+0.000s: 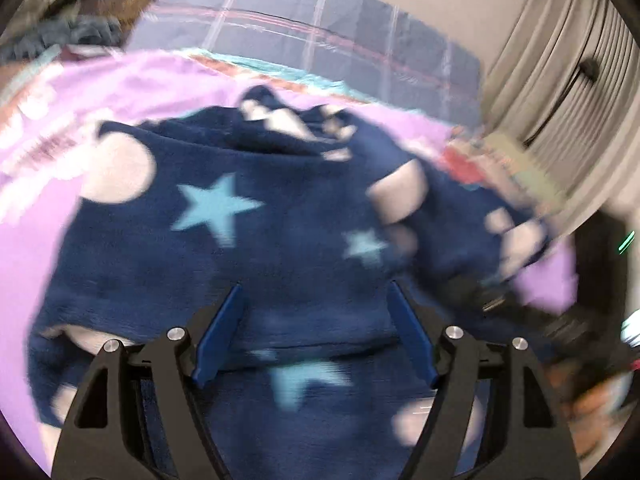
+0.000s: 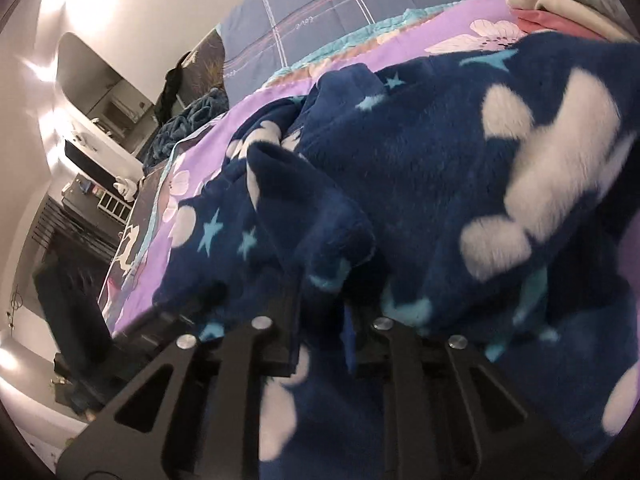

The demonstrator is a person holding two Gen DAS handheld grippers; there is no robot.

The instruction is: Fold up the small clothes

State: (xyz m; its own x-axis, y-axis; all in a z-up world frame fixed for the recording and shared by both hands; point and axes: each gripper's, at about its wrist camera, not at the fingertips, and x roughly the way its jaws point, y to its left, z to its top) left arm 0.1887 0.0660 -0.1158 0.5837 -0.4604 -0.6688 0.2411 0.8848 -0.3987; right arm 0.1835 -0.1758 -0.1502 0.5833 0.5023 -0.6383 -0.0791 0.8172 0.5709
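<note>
pinching fleece garment (image 2: pixel 400 184), right jaws (left's gaping wide); quilt (image 2: pixel 320 12) reads "love".

The left gripper (image 1: pixel 316 296) has its blue fingers (image 1: pixel 218 332) spread wide apart, tips low over navy fleece (image 1: pixel 280 240). The right gripper (image 2: pixel 324 292) has its black fingers (image 2: pixel 286 320) drawn close, a fold of fleece pinched between them.
</note>
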